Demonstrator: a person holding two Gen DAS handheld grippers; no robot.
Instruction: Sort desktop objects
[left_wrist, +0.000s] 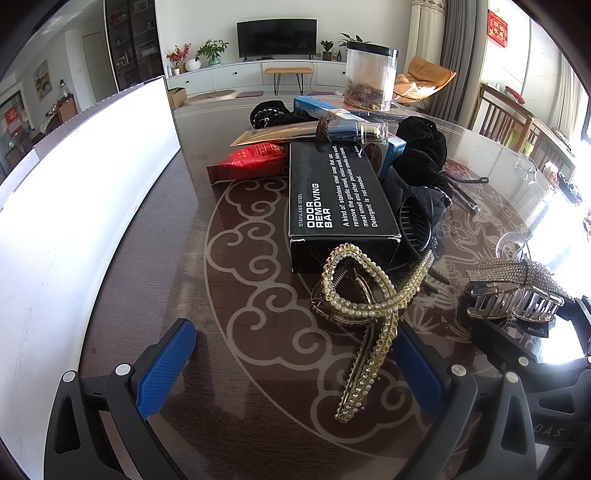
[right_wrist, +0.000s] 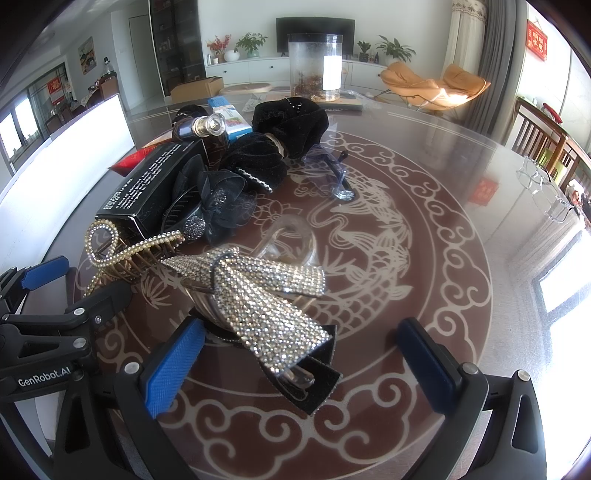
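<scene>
- My left fingers (left_wrist: 291, 369) stand wide apart and hold nothing; the blue pads hover low over the table (left_wrist: 229, 424), and the tail of the gold pearl hair clip (left_wrist: 365, 306) lies between them, nearer the right pad. I cannot tell whether it touches that pad.
- My right fingers (right_wrist: 301, 365) are also spread wide and empty. The rhinestone bow clip (right_wrist: 258, 295) lies between them, closer to the left pad, on its black card backing (right_wrist: 317, 387).
- The looped head of the gold pearl hair clip rests against the near end of the black box (left_wrist: 340, 195) printed "ODOR REMOVING BAR".
- Beside the box on its right sits a black fabric flower clip (right_wrist: 218, 206), and behind that a black velvet scrunchie (right_wrist: 284, 129).
- A tube with a clear cap (left_wrist: 347, 129) lies across the far end of the box, over a red packet (left_wrist: 251, 160) and a blue carton (left_wrist: 391, 151).
- A clear jar (left_wrist: 369, 77) stands at the table's far side.
- A white board (left_wrist: 74, 192) stands along the table's left edge.
- Glasses (right_wrist: 543, 192) lie well apart, on the right.
</scene>
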